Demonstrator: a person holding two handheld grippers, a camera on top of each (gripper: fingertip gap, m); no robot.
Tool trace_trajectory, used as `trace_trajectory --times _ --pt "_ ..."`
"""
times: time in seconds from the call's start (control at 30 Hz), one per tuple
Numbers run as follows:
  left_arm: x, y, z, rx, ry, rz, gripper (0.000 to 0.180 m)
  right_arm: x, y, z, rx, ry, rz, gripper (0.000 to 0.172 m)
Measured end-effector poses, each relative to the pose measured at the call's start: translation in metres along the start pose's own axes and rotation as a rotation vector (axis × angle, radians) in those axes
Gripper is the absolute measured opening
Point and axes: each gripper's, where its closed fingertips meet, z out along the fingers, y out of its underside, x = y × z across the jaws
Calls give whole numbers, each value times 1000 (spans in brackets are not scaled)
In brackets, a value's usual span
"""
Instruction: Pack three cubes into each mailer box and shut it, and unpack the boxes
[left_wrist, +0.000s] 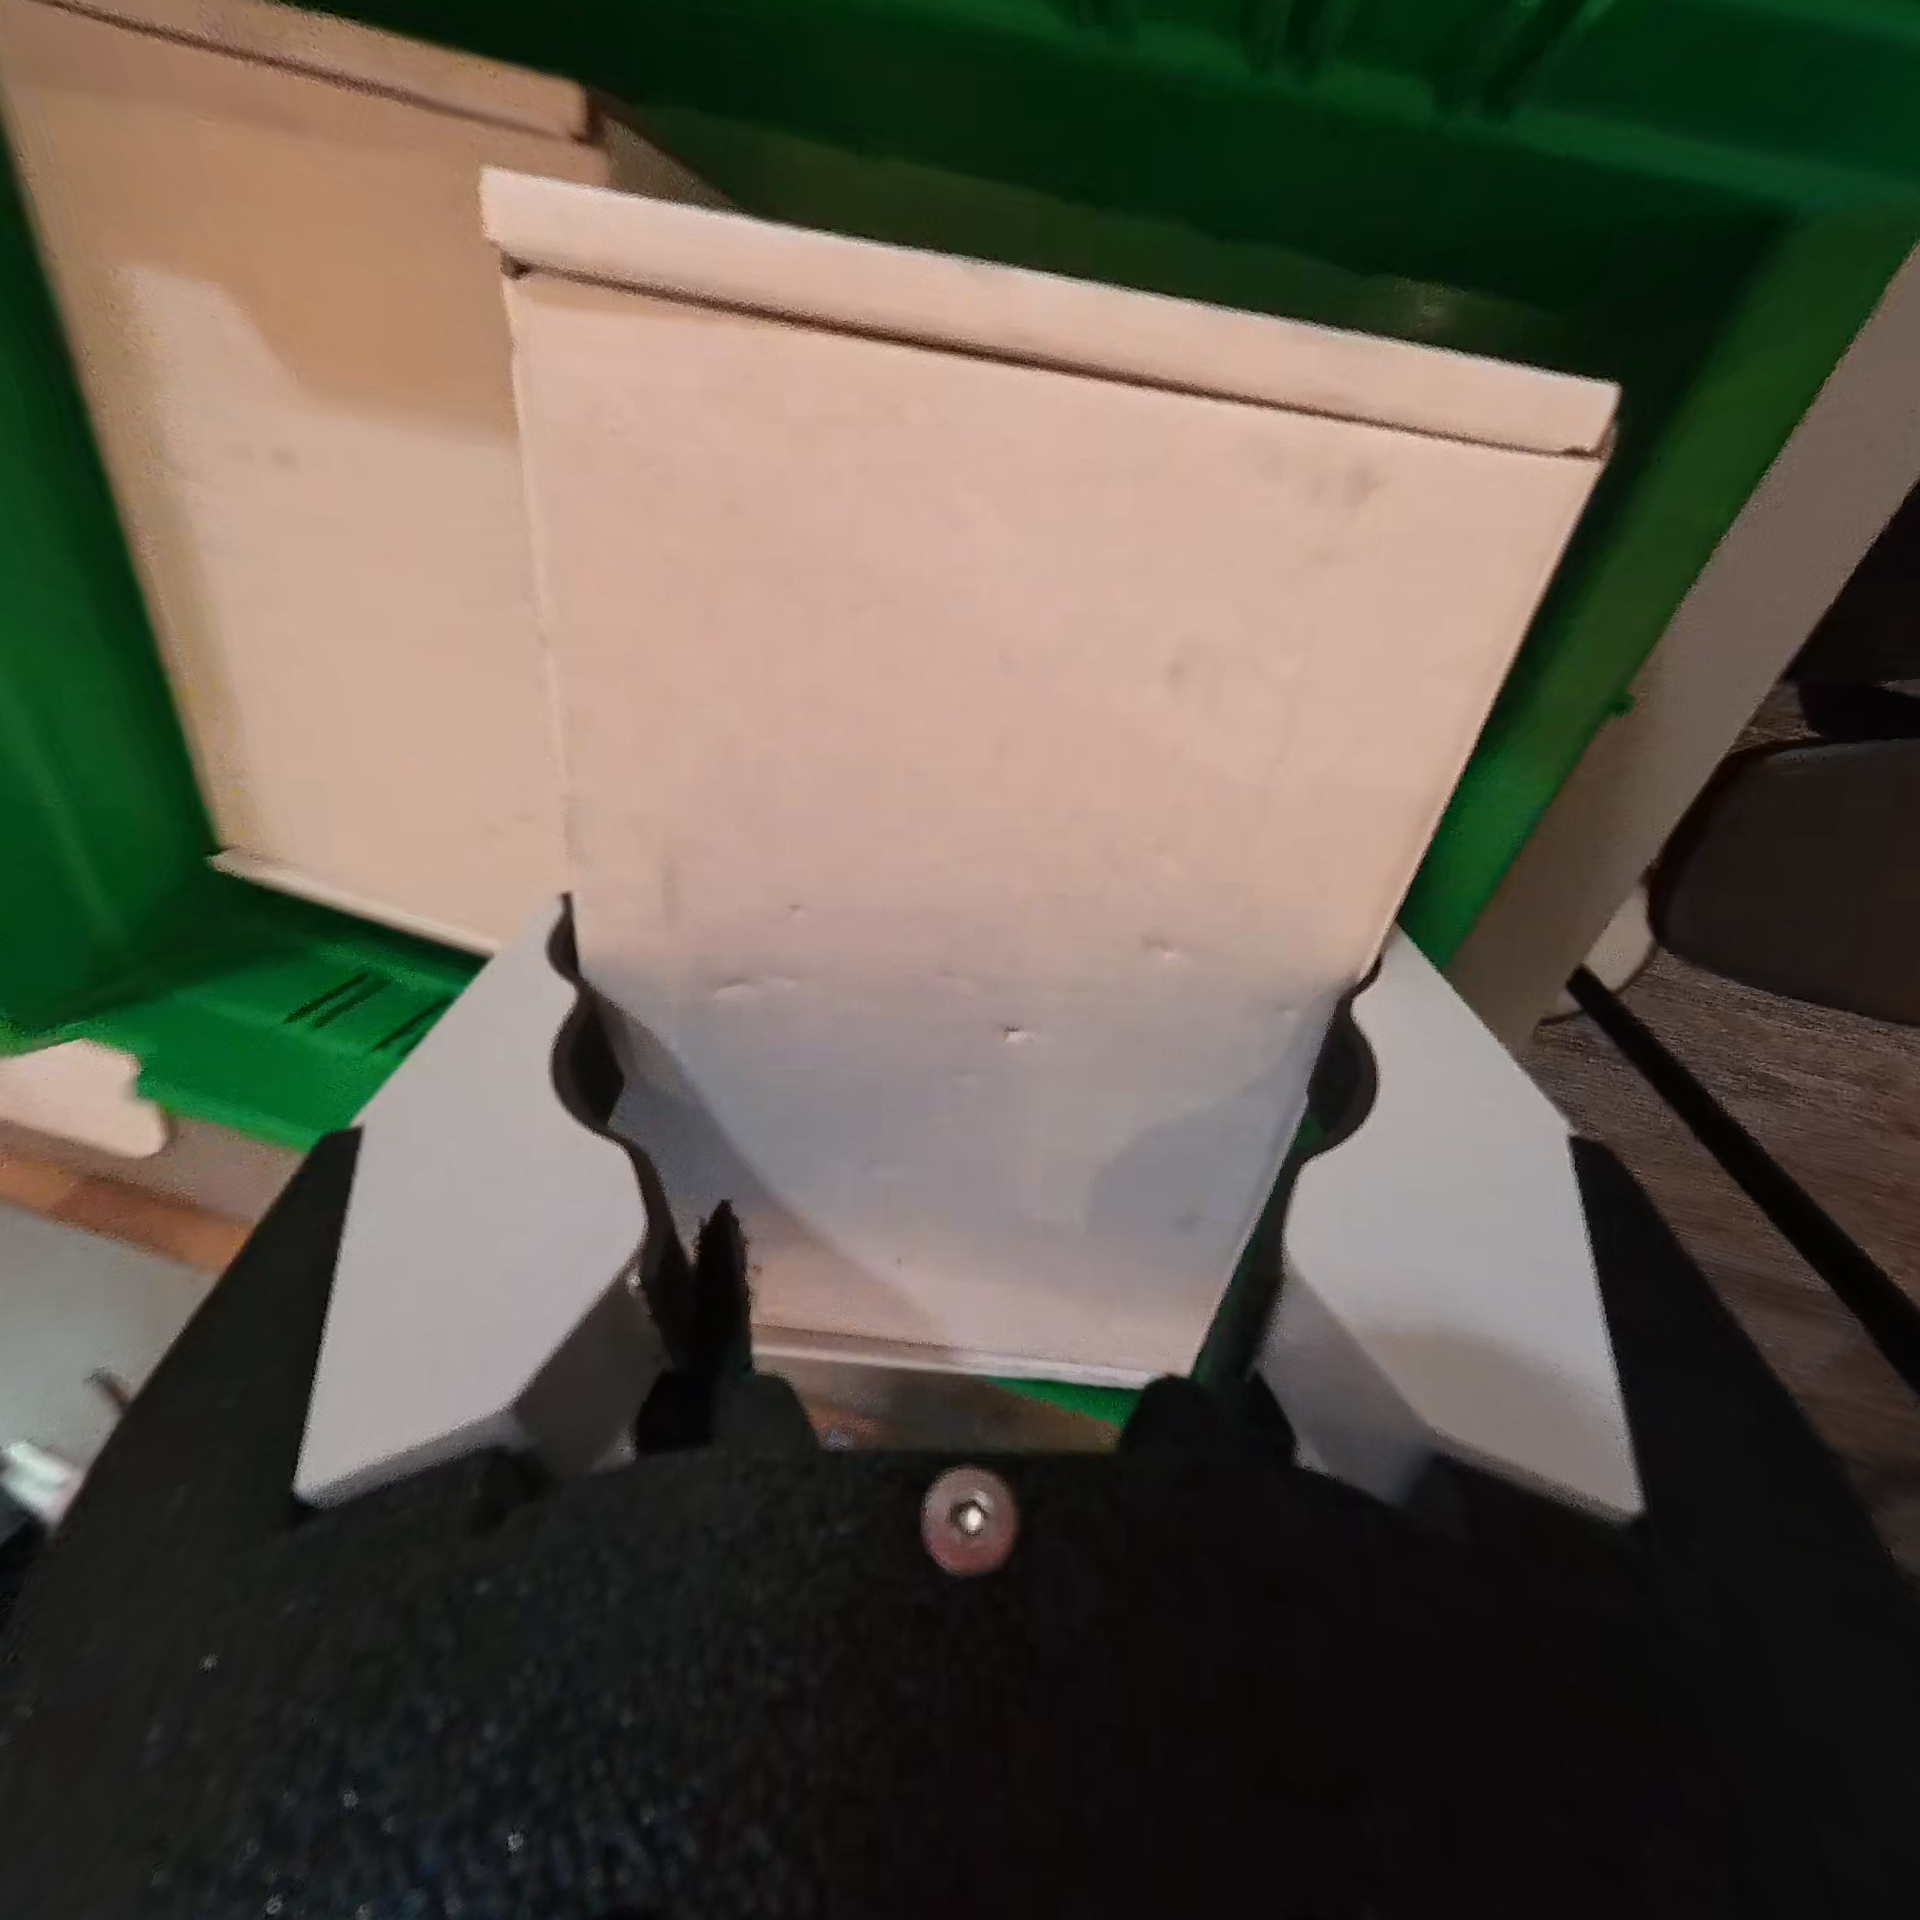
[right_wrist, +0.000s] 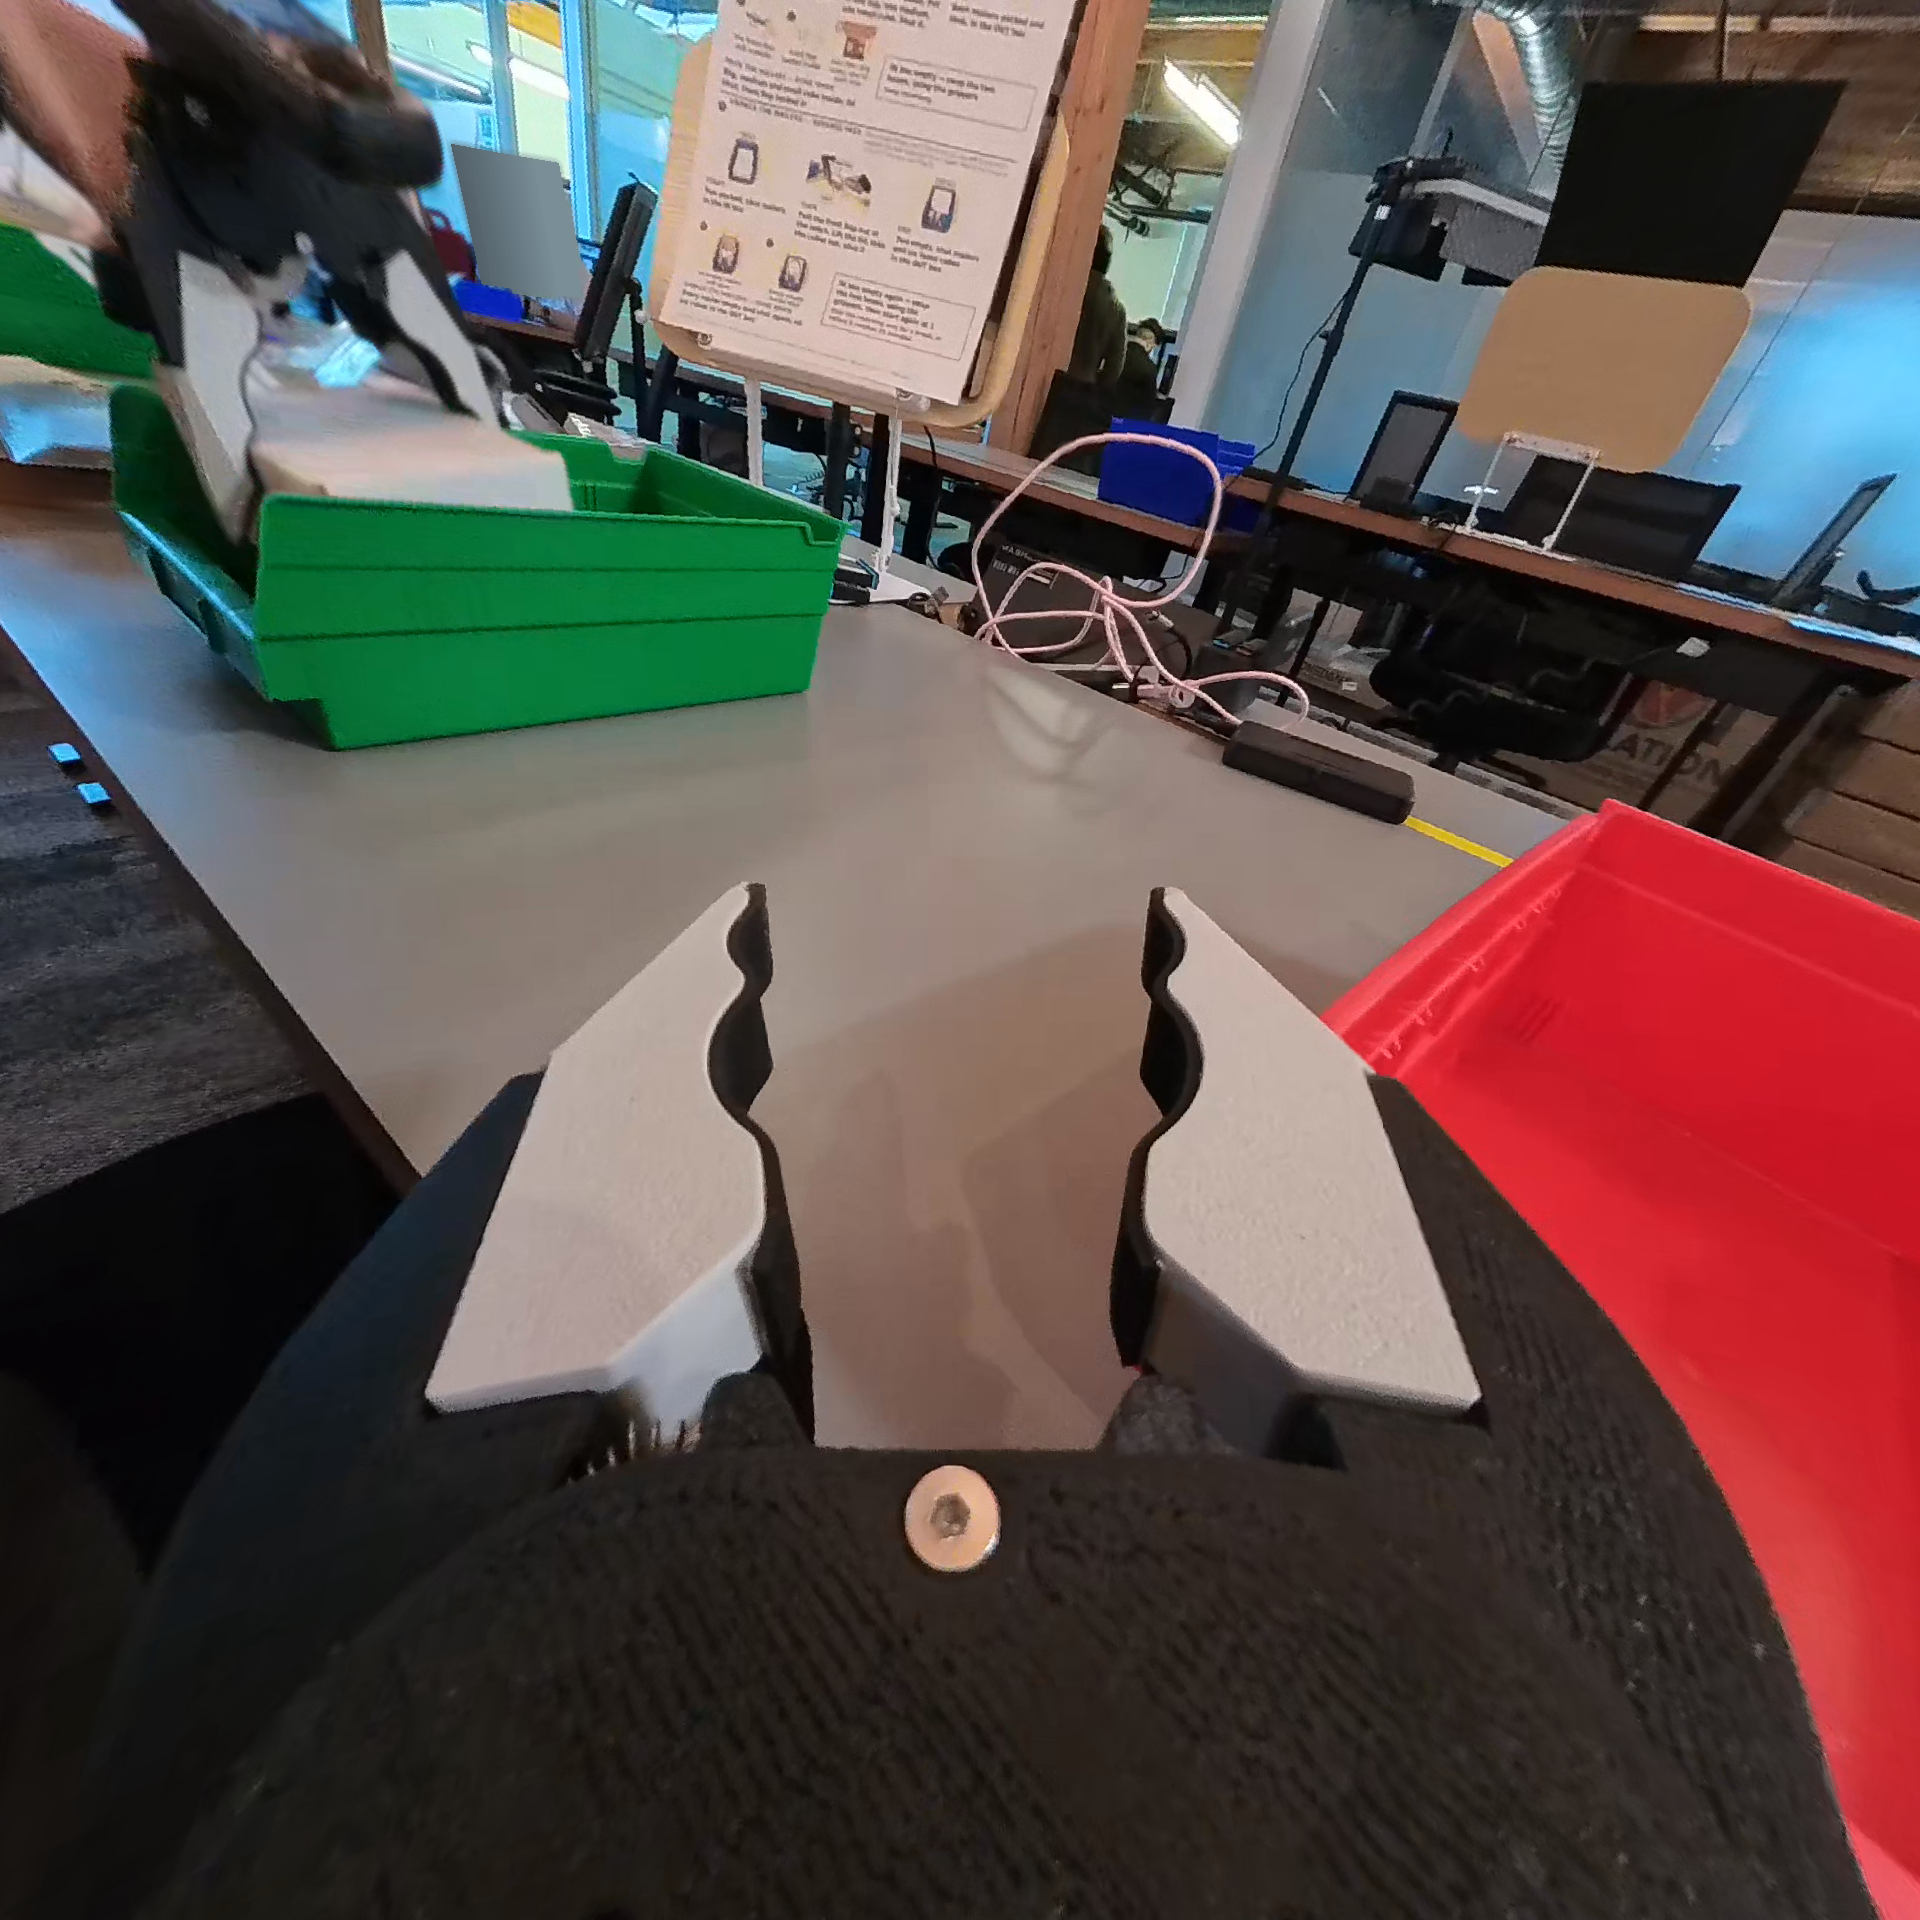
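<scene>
My left gripper (left_wrist: 966, 935) is shut on a closed white mailer box (left_wrist: 987, 623), with both pads against its sides. It holds the box over the green bin (left_wrist: 94, 727). A second white mailer box (left_wrist: 312, 468) lies in the bin to the left. The right wrist view shows the left gripper (right_wrist: 343, 416) with the box (right_wrist: 416, 462) at the near end of the green bin (right_wrist: 520, 623). My right gripper (right_wrist: 956, 904) is open and empty, low over the grey table (right_wrist: 727, 810), next to a red bin (right_wrist: 1662, 1143). No cubes are in view.
A printed sheet on a stand (right_wrist: 852, 187) rises behind the green bin. A pink cable (right_wrist: 1101, 603) and a black block (right_wrist: 1320, 774) lie at the table's far edge. The table's left edge drops to dark carpet (right_wrist: 104, 935). The grippers' ends are close to 45 centimetres from one another.
</scene>
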Motion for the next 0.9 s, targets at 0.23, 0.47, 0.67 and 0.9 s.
trace_trajectory --times 0.23,0.47,0.67,0.9 --pt "-35 -50 -66 69 -159 61 134 -1 -7 -2 39 13 -35 68" --pt "-36 -164 -80 238 -166 211 134 2 -2 -1 40 28 -40 68" --pt "-6 -261 -44 360 -21 285 133 3 5 2 33 54 -103 67" --pt "36 -318 32 321 114 295 133 -7 13 6 15 57 -274 67"
